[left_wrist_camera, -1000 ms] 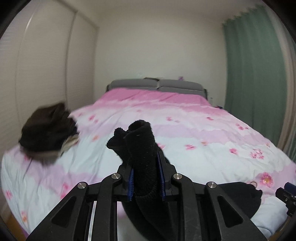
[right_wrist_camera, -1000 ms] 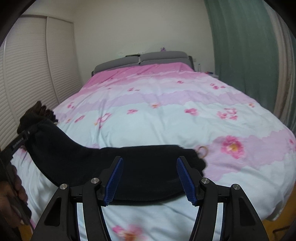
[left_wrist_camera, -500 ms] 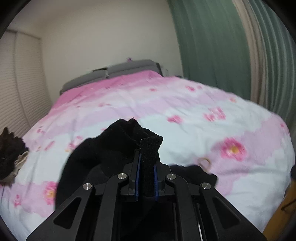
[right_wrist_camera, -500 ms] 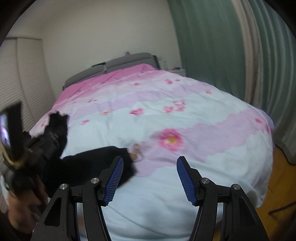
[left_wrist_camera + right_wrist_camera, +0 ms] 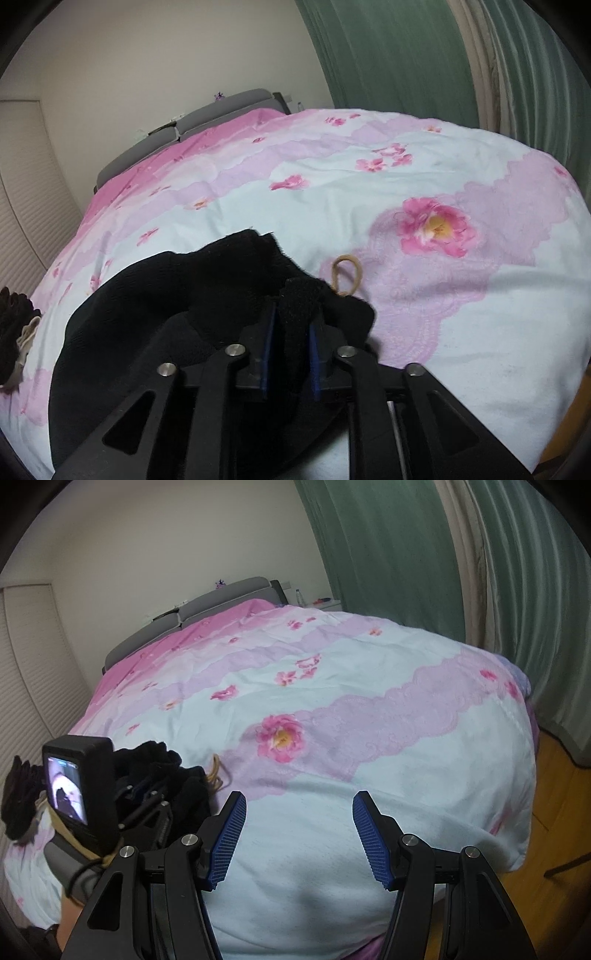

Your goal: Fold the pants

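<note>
Left gripper folds the black pants over on the bed, right gripper waits free.

The left gripper [image 5: 288, 332] has its blue-padded fingers [image 5: 266, 347] closed on a thick fold of the black fleece pants [image 5: 155, 306], which lie bunched on the near left part of the pink and pale-blue flowered bedspread [image 5: 369, 192]. The tan drawstring loop [image 5: 347, 273] of the pants lies on the bedspread just beside the held fold. The right gripper [image 5: 299, 834] hangs over bare bedspread with its fingers spread wide and holds nothing. I judge that 1 fold is being carried over now; the cloth looks heaped, not flat, so laying it down, smoothing and probably 1 more fold are left. A second dark garment [image 5: 13, 332] lies at the far left edge.
</note>
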Motion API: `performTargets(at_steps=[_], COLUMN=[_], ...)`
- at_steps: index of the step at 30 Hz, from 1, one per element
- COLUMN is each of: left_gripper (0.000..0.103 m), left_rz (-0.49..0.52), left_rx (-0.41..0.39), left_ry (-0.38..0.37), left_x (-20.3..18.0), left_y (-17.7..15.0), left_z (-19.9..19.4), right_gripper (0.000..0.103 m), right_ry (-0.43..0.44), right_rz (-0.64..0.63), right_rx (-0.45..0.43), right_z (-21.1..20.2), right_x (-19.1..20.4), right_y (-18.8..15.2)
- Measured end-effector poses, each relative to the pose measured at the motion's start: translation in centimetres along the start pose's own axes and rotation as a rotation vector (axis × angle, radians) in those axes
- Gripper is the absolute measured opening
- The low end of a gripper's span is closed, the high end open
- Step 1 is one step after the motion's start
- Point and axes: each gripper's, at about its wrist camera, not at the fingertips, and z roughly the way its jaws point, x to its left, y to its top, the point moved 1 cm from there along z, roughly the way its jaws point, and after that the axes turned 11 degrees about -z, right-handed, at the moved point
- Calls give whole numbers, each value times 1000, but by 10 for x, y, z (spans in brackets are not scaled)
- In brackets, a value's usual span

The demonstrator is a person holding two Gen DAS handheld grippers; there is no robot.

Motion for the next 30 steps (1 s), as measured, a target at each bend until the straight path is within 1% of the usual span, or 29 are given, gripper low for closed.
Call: performTargets(at_steps=[1, 2, 3, 4, 6, 9, 11, 13, 14, 15, 18, 20, 23, 26, 30], left_gripper=[39, 46, 57, 59, 59, 59, 61, 67, 67, 68, 70, 71, 71, 71, 71], left_rz=[-9, -12, -10, -4, 0, -29, -50, -69, -85, -101, -139, -149, -186, -241, -297], left_rx=[4, 10, 12, 9, 2, 21, 21, 11, 7, 0, -16, -23, -37, -23, -28], left_ry=[-24, -47, -60, -71, -103, -148, -172, -169, -167, -162, -114, -71, 2, 38, 48], left_x=[-2, -4, -7, -10, -13, -8, 5, 24, 35, 47, 84, 105, 142, 171, 197], left_y=[1, 1, 1, 1, 1, 3, 2, 1, 1, 1, 0, -2, -6, -8, -8], left_z=[-2, -5, -8, -11, -21, -40, -58, -75, -82, -88, -101, -105, -104, -95, -86], right_gripper=[61, 61, 61, 61, 61, 61, 61, 61, 61, 61, 61, 61, 61, 61, 61], right_ry=[3, 5, 6, 5, 6, 7, 10, 19, 25, 33, 64, 100, 177, 268, 359], right_rz=[3, 5, 6, 8, 14, 15, 9, 2, -2, -9, -42, -70, -132, -191, -208], right_rx=[3, 4, 5, 4, 5, -3, -10, -20, -25, -31, -42, -43, -49, -16, 73], right_z=[0, 1, 2, 2, 2, -2, -4, -8, -9, -10, -10, -4, 11, 37, 72], right_x=[-1, -2, -3, -4, -6, -4, -3, 1, 4, 7, 24, 40, 72, 105, 139], right_y=[-1, -2, -3, -3, -2, 0, 2, 5, 6, 8, 16, 21, 30, 41, 54])
